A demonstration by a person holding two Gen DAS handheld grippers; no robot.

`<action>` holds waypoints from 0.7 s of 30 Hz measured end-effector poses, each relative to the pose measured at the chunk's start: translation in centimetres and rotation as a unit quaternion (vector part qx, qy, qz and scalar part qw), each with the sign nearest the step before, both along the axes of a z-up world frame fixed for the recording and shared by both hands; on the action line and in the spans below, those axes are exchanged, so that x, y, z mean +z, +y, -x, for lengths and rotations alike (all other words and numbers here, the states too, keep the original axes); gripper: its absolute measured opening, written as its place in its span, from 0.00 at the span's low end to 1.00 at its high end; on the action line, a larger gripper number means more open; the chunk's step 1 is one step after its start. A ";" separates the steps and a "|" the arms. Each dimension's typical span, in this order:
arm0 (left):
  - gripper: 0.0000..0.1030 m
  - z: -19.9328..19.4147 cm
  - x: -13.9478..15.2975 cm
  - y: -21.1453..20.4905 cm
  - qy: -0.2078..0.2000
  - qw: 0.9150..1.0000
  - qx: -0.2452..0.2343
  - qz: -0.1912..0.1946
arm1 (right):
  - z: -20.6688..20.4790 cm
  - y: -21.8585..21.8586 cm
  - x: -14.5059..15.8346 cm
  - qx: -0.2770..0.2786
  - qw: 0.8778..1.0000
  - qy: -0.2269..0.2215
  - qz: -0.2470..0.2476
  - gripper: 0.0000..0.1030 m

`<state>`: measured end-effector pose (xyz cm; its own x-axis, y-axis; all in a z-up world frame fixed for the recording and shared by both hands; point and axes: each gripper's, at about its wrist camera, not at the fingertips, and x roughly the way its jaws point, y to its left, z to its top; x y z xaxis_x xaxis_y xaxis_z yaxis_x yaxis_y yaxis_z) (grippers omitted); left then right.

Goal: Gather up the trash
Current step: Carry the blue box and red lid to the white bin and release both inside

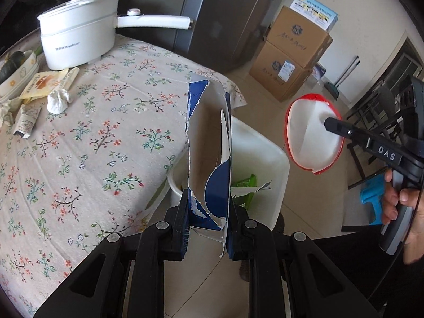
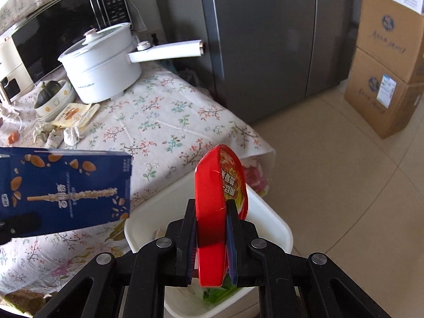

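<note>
My left gripper (image 1: pixel 208 209) is shut on a torn blue snack box (image 1: pixel 209 145) and holds it above the white trash bin (image 1: pixel 273 159) beside the table. The box also shows at the left of the right wrist view (image 2: pixel 66 188). My right gripper (image 2: pixel 212 212) is shut on a red instant-noodle cup (image 2: pixel 214 193), squashed flat, above the bin (image 2: pixel 275 228). In the left wrist view the cup (image 1: pixel 312 135) hangs to the right of the bin. Crumpled tissue (image 1: pixel 57 100) and wrappers (image 1: pixel 26 119) lie on the floral tablecloth.
A white electric pot (image 1: pixel 79 39) with a long handle, bowls with a squash (image 2: pixel 53 95) and a microwave (image 2: pixel 66 29) stand at the table's far side. A grey fridge (image 2: pixel 265 39) and stacked cardboard boxes (image 1: pixel 294 53) stand on the tiled floor behind.
</note>
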<state>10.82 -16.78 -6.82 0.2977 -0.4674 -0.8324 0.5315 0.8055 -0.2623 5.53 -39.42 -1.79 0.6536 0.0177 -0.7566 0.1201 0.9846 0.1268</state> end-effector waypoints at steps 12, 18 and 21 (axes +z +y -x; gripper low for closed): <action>0.23 -1.8 -5.2 -4.9 0.017 0.997 -0.025 -0.068 | -0.3 -0.1 -0.8 -0.003 1.000 0.016 0.008 0.15; 0.32 -2.6 -5.3 -5.4 0.008 0.997 -0.019 -0.073 | -0.4 -0.5 -1.1 -0.010 1.000 0.020 0.007 0.15; 0.51 -2.5 -4.3 -4.8 0.001 0.998 -0.009 -0.062 | -0.5 -0.5 -1.2 -0.012 1.000 0.024 0.011 0.15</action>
